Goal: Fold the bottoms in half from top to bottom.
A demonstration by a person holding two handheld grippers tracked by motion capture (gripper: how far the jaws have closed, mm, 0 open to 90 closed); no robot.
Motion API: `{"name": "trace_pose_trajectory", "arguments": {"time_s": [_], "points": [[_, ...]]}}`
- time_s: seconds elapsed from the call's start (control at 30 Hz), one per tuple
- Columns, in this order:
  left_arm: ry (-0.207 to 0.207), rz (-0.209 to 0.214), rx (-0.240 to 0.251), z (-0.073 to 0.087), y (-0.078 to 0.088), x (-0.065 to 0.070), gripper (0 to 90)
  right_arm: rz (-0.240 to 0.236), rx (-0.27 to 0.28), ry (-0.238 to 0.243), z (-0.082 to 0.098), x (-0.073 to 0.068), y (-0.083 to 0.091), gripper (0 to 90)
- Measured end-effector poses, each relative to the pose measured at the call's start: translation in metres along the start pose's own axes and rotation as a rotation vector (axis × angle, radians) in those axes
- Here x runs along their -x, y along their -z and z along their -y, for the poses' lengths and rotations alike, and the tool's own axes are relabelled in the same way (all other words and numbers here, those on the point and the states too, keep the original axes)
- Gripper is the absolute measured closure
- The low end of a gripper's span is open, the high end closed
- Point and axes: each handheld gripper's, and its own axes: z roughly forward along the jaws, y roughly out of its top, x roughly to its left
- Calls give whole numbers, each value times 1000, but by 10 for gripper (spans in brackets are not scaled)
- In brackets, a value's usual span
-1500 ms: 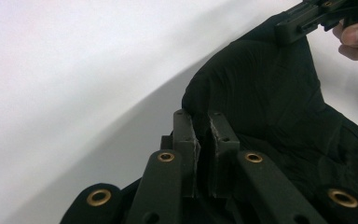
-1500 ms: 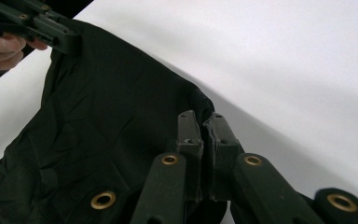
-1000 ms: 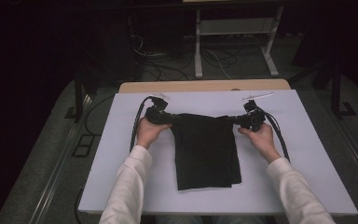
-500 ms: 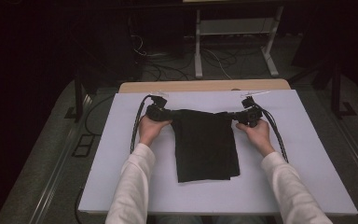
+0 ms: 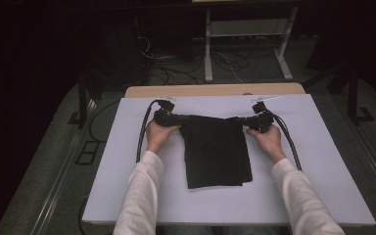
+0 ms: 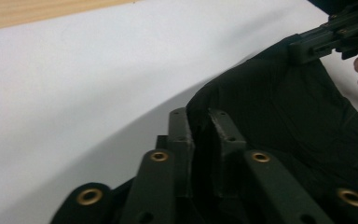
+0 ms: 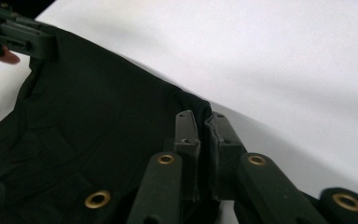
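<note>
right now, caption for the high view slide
Left gripper and right gripper pinch a folded black cloth's far corners on the white table.

Both forearms, in white sleeves, are extended from six o'clock toward twelve. The left tongs (image 5: 178,119) are pointed toward three o'clock, the right tongs (image 5: 242,121) toward nine. Both pairs of jaws have just been opening slightly, though little gap is seen and fabric lies between them.
</note>
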Motion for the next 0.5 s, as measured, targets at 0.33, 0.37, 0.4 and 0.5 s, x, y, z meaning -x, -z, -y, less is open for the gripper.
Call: {"name": "trace_pose_trajectory", "arguments": {"time_s": [0.33,0.37,0.4,0.5], "points": [[48,-8,46,10,9,-2,411,19,-15,69,0,-6,4,478],[49,-3,44,11,10,-3,374,20,-16,73,0,-7,4,437],[45,-8,40,11,11,-2,338,16,-22,75,0,-7,5,400],[34,-14,54,13,17,0,257,26,-25,88,0,-9,8,306]]}}
